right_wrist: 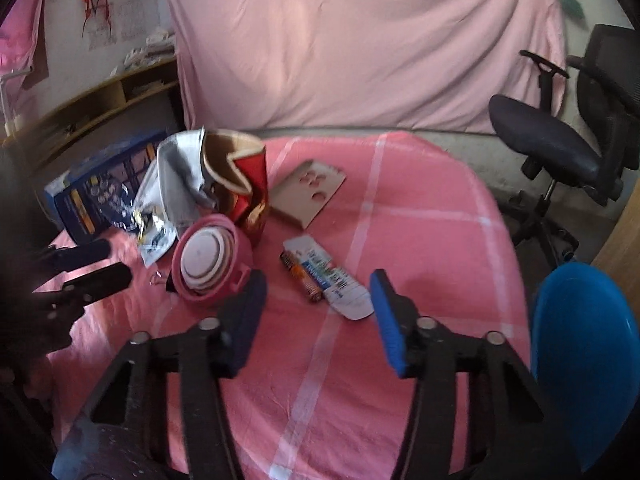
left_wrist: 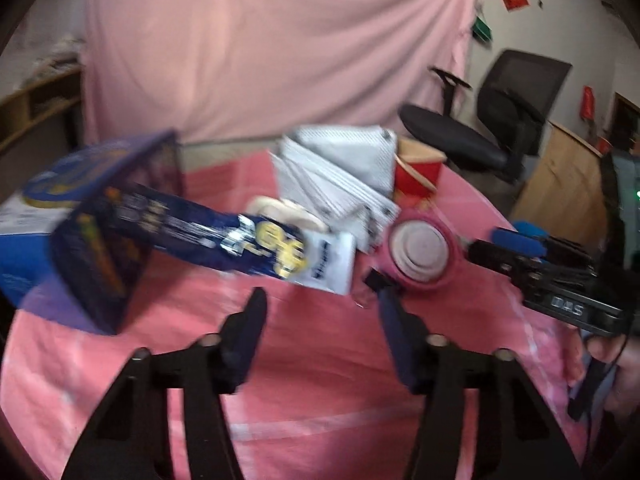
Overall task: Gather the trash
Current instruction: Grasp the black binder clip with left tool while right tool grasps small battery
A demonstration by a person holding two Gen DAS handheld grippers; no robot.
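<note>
Through the left wrist camera, my left gripper (left_wrist: 320, 300) hung with its jaws spread wide and nothing between them, above the pink tablecloth (left_wrist: 312, 380). My landmark was the pink collapsible cup (left_wrist: 420, 254), lying on its side. Just left of it, touching or nearly so, lay the blue and white snack wrapper (left_wrist: 256, 246), sloping up toward a dark blue box (left_wrist: 104, 256) further left. Behind the cup stood a grey-white pouch (left_wrist: 344, 168) and a red paper carton (left_wrist: 416, 178). To the cup's right my right gripper (left_wrist: 516, 240) reached in. The picture was smeared, so I could not read finer detail. I judged the wrapper light, crinkly and slick; pinching its loose white end near the cup seemed the surest hold.

Through the right wrist camera, my right gripper (right_wrist: 318, 300) was likewise wide open and empty. The cup (right_wrist: 208, 258) sat just ahead of its left finger. Right of the cup, near but apart, lay a flat battery blister pack (right_wrist: 328, 280) with batteries along its near-left edge. I took it for stiff card: light, thin, hard to get a finger under on soft cloth, so best gripped across its narrow width or at a raised edge. Behind the cup the torn red carton (right_wrist: 248, 184) stood open, soft-walled and easily crushed; beyond it to the right lay a grey card (right_wrist: 308, 192), flat. My left gripper (right_wrist: 96, 268) showed left of the cup. A blue bin (right_wrist: 584, 360) sat well right of it, off the table edge.
</note>
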